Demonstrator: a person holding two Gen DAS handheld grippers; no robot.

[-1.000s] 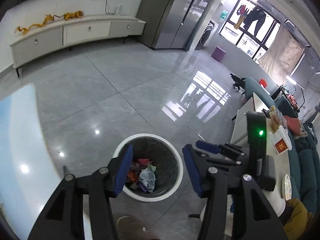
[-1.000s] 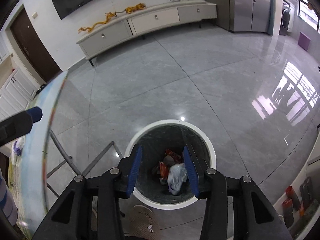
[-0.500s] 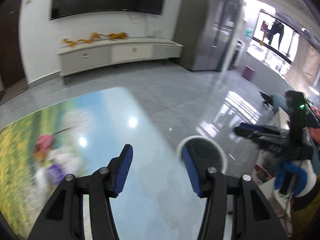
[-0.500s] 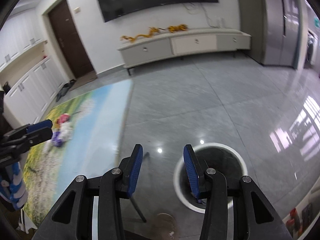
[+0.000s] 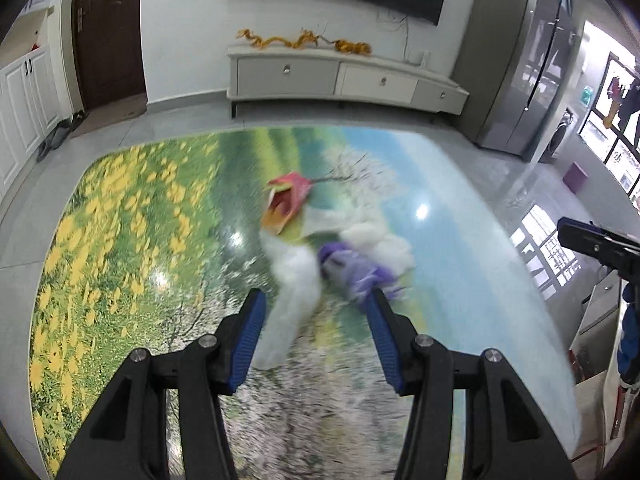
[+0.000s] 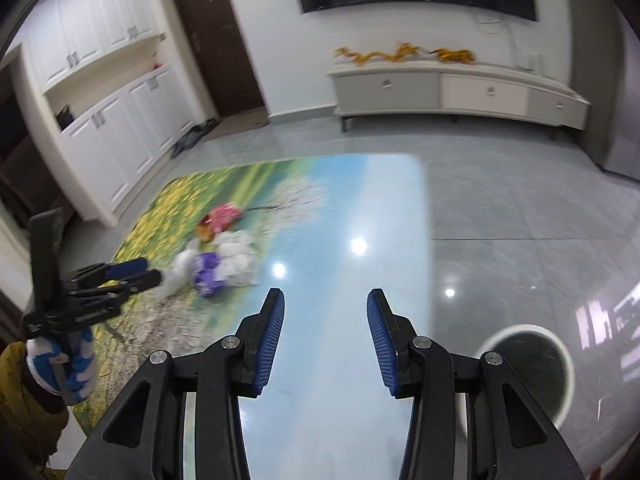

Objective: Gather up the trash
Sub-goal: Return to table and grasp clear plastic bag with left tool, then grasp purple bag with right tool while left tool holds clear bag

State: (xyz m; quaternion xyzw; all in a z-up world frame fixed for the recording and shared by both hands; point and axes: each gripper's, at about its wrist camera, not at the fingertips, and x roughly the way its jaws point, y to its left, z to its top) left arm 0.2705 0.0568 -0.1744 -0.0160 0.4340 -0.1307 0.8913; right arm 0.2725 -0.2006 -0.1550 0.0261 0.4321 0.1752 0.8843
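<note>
You are swinging both grippers away from the trash bin (image 6: pixel 524 372) and back over the printed table (image 5: pixel 120 240), which a second ago was only a sliver at the edge of each view and is now filling most of both. A second ago both grippers were hanging over the bin, looking straight down at the rubbish inside it. That reads as one drop-off being finished and the next pick-up getting under way.

The left gripper (image 5: pixel 316 320) is hovering over the table with its blue pads spread and nothing clamped between them; its fingers are released. The remaining trash is lying near the middle of the table, just beyond those pads: a white crumpled bag (image 5: pixel 294 280), a purple wrapper (image 5: pixel 352 266) touching it, more white plastic (image 5: pixel 384 240) behind, and a red and orange packet (image 5: pixel 286 200) a little farther toward the table's far edge. The right gripper (image 6: pixel 326 338) is likewise released and empty, floating over the pale blue end of the table, with the pile well off to its left and the bin standing on the floor beside the table's near right corner.

You are still some way above the pile, so several pieces are waiting to be collected.

As for writing, motion blur is smearing the wrappers, and no brand or label can be read on them or anywhere else in either view.
</note>
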